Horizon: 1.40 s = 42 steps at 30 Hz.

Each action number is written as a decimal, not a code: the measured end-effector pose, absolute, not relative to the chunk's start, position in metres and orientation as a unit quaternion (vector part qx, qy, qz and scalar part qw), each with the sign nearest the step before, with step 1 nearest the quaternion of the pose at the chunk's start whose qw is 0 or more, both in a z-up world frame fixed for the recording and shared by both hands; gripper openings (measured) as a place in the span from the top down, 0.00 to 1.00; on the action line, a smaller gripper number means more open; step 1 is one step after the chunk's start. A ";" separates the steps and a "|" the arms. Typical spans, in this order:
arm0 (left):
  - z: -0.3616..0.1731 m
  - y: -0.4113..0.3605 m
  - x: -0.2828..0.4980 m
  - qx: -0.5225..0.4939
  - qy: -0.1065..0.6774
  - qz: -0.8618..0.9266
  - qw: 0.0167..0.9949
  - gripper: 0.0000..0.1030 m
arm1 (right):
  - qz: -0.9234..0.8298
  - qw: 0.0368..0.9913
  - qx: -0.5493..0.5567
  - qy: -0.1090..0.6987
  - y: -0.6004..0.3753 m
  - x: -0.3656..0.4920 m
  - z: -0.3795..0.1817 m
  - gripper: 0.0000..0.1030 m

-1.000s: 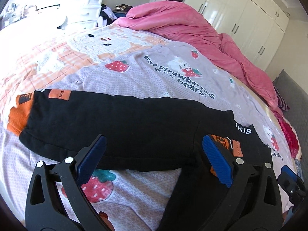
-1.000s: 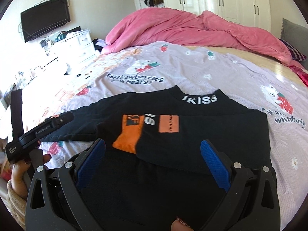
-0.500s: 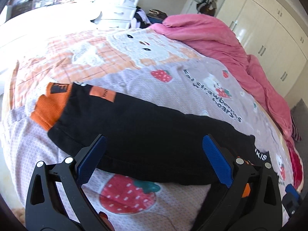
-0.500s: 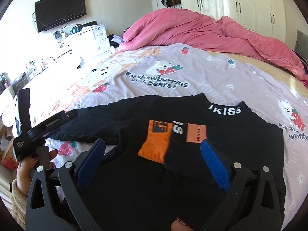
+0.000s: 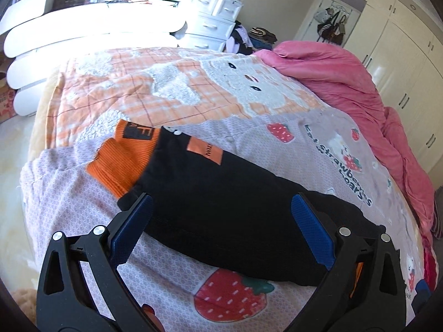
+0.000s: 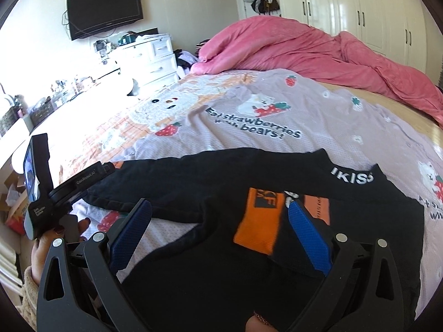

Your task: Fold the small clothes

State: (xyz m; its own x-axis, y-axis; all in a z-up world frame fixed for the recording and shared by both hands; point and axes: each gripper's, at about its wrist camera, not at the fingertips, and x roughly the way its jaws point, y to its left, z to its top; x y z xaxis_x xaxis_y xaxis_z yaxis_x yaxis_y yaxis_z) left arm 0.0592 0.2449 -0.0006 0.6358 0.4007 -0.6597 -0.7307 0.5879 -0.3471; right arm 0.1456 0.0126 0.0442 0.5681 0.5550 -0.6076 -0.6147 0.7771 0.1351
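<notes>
At the far left of the right wrist view, the person's left hand (image 6: pixel 48 244) is seen wrapped round the handle of the left gripper (image 5: pixel 221 232), with a fuzzy beige sleeve (image 6: pixel 29 293) at the wrist. In the left wrist view that gripper is held with its blue-padded fingers (image 5: pixel 133 229) spread wide apart and nothing clamped between them; it is poised over the outstretched left sleeve (image 5: pixel 221 210) of a black sweater (image 6: pixel 210 271). The sleeve is laid flat across the lilac strawberry-and-bear bedspread (image 5: pixel 304 127), and its orange cuff (image 5: pixel 121 160) is seen at the left end, close to the edge of the bed, with a small orange label (image 5: pixel 205 150) just beside it on the black cloth.

Further right, in the right wrist view, the body of the sweater is spread on the bed with its collar, lettered in white (image 6: pixel 353 177), turned away from the camera. The other sleeve is folded in over the chest, so that its orange cuff (image 6: pixel 257 222) is laid on the black body. The right gripper (image 6: pixel 218 231) is held above this part, jaws wide apart and empty; its right pad (image 6: pixel 308 235) is seen in front of the folded cuff. Whether the cloth is touched cannot be told.

Behind, a pink duvet (image 6: pixel 304 49) is heaped at the head of the bed, with white wardrobes (image 6: pixel 360 8) at the far right.
</notes>
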 end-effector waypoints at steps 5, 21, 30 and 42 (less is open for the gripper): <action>0.000 0.252 0.049 -0.315 0.251 0.366 0.839 0.09 | 0.349 0.877 -0.040 0.327 0.027 0.145 0.046 0.04; -0.024 0.280 0.041 -0.375 0.261 0.375 0.807 0.09 | 0.384 0.845 -0.053 0.368 0.058 0.147 0.030 0.04; -0.028 0.308 0.034 -0.418 0.222 0.353 0.807 0.09 | 0.394 0.834 -0.074 0.378 0.072 0.140 0.015 0.04; -0.027 0.316 0.037 -0.426 0.194 0.310 0.828 0.92 | 0.364 0.851 -0.044 0.376 0.045 0.139 0.013 0.04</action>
State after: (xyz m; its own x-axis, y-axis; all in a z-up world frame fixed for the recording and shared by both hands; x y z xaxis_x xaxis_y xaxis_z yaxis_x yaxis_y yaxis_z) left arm 0.0374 0.3161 -0.0274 0.7330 0.3475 -0.5847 -0.6778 0.4456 -0.5849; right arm 0.1388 0.0447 0.0130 0.4532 0.5861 -0.6717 -0.6517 0.7319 0.1989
